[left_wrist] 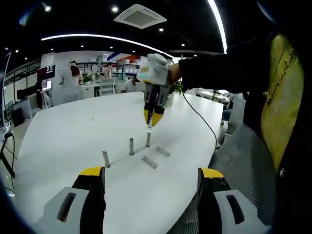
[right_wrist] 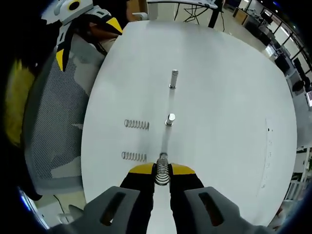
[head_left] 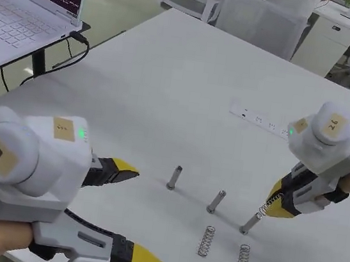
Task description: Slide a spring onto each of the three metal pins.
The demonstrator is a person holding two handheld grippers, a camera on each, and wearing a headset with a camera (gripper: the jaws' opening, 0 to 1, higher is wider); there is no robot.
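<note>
Head view: the first spring appears to be going on. The right gripper (head_left: 279,206), angled down from the right, pinches a spring (head_left: 263,210) at the nearest pin (head_left: 250,223). Spare springs (head_left: 206,240) lie on the table (head_left: 167,91).

Left gripper view: the left gripper (left_wrist: 151,171) hovers low, its fingers wide apart and empty.

Right gripper view: the fingers clamp the spring at the pin's tip. The next move likely calls for aligning it and sliding it down.

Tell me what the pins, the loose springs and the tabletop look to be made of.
Pins: bare metal, probably steel; grey, with bright glints along the shafts. Loose springs: thin coiled wire, likely steel; silvery coils. Tabletop: smooth matt white surface, perhaps laminate; core cannot be told.
</note>
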